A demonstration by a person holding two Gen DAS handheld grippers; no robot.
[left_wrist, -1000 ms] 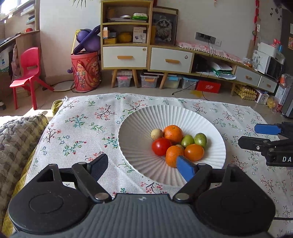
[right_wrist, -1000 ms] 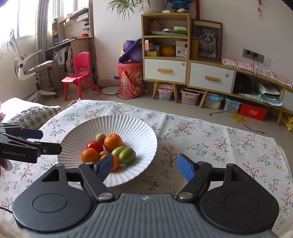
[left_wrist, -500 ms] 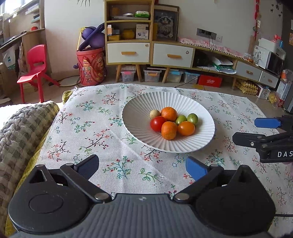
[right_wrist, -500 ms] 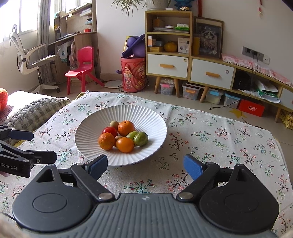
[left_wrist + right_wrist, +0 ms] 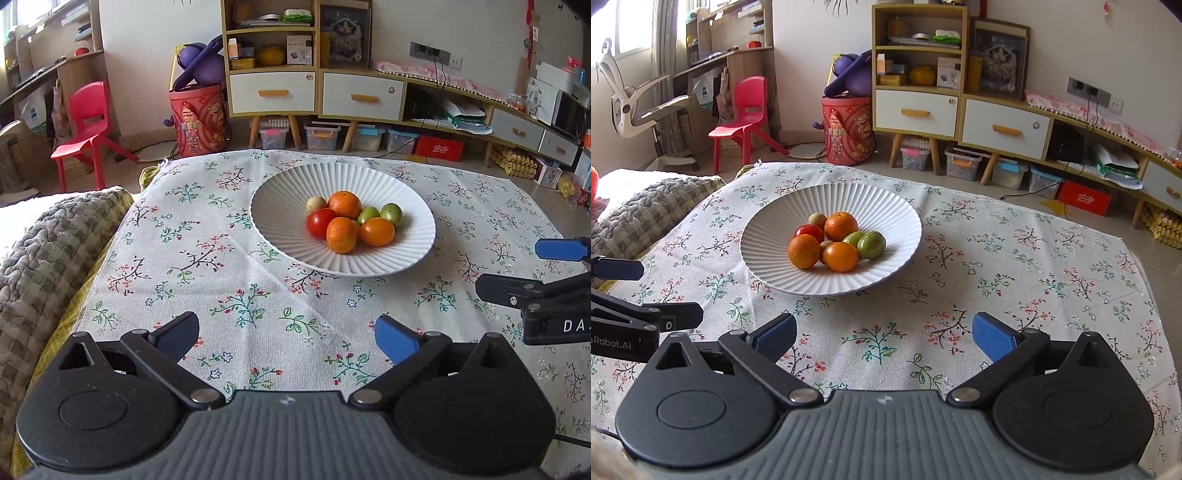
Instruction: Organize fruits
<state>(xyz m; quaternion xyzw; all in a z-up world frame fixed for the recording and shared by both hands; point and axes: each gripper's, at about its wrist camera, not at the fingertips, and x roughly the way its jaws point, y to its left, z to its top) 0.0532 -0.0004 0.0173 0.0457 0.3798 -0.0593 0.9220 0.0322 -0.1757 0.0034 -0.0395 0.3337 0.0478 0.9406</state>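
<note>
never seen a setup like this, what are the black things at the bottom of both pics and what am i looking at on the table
There is no robot here: a person holds one tool in each hand, and each tool carries a wide-angle camera that looks forward along its two fingers. The black shape at the bottom of each picture is that tool seen from its own camera.

In the left camera's picture the left hand-held gripper is open with nothing between its blue-padded fingers. In the right camera's picture the right hand-held gripper is opening, also with nothing between its fingers. Each tool shows at the edge of the other's picture.

On the floral tablecloth sits a white ribbed plate. On it lie three orange citrus fruits, a red tomato, two green fruits and a small pale round fruit. Nothing is held.
</note>
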